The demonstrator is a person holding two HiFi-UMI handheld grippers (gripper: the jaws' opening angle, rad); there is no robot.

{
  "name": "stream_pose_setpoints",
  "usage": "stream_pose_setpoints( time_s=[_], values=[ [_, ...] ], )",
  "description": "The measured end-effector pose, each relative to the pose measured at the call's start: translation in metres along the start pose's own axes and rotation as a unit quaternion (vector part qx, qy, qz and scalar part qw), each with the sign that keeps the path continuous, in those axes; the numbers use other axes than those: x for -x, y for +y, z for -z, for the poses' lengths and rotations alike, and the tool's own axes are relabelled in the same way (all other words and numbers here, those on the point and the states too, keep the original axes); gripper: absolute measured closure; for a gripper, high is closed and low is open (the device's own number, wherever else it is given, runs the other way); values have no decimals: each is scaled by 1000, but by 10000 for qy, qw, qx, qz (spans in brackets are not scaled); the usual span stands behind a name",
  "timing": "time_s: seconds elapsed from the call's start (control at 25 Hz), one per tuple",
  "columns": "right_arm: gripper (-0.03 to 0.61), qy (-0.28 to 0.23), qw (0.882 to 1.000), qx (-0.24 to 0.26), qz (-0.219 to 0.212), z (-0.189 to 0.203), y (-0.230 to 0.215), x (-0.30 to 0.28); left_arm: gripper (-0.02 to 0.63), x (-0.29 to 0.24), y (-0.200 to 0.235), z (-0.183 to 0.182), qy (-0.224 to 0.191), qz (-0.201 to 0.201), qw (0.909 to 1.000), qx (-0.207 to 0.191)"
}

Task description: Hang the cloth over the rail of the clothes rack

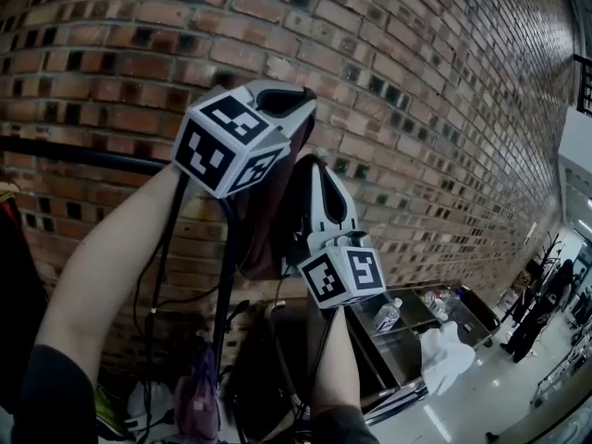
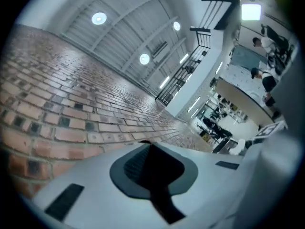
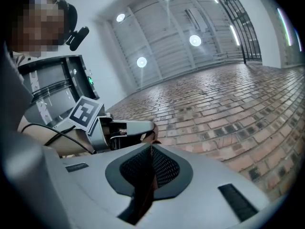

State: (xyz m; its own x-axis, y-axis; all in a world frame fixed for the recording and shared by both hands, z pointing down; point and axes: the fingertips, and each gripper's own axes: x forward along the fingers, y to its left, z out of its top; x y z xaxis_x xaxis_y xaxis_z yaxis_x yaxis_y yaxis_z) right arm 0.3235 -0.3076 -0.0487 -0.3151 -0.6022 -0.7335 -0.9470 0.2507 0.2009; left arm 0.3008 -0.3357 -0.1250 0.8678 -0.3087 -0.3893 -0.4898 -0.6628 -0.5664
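In the head view both grippers are raised in front of a brick wall, holding a dark maroon cloth [image 1: 266, 220] that hangs between them. My left gripper [image 1: 294, 98] is the higher one, shut on the cloth's top edge [image 2: 153, 173]. My right gripper [image 1: 311, 166] sits just below and to the right, also shut, with a maroon fold [image 3: 147, 187] pinched between its pads. The rack's black rail [image 1: 83, 155] runs level at the left, behind my left forearm, and its post [image 1: 225, 285] drops below the cloth. The right gripper view shows the left gripper [image 3: 128, 128] close by.
A brick wall [image 1: 444, 91] fills the background. A metal cart [image 1: 416, 336] at the lower right carries a water bottle [image 1: 388, 314] and a white bundle [image 1: 446, 354]. Cables [image 1: 153, 294] hang under the rail. A dark garment [image 1: 14, 294] hangs at far left. People [image 1: 536, 317] stand far right.
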Motion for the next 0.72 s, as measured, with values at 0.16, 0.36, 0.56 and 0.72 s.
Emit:
stream_pose_setpoints(
  time_s=[0.16, 0.36, 0.56, 0.72],
  values=[
    [548, 22, 9998, 37, -172, -1, 22, -12, 597, 28, 46, -1, 337, -372, 9975, -491],
    [548, -53, 9986, 326, -424, -10, 62, -28, 597, 89, 100, 7, 823, -674, 9910, -818],
    [548, 68, 9971, 493, -577, -13, 109, -48, 597, 156, 145, 22, 1075, -995, 9852, -885],
    [548, 50, 9941, 835, -686, -19, 151, -63, 597, 199, 169, 22, 1261, -1004, 9821, -979]
  ],
)
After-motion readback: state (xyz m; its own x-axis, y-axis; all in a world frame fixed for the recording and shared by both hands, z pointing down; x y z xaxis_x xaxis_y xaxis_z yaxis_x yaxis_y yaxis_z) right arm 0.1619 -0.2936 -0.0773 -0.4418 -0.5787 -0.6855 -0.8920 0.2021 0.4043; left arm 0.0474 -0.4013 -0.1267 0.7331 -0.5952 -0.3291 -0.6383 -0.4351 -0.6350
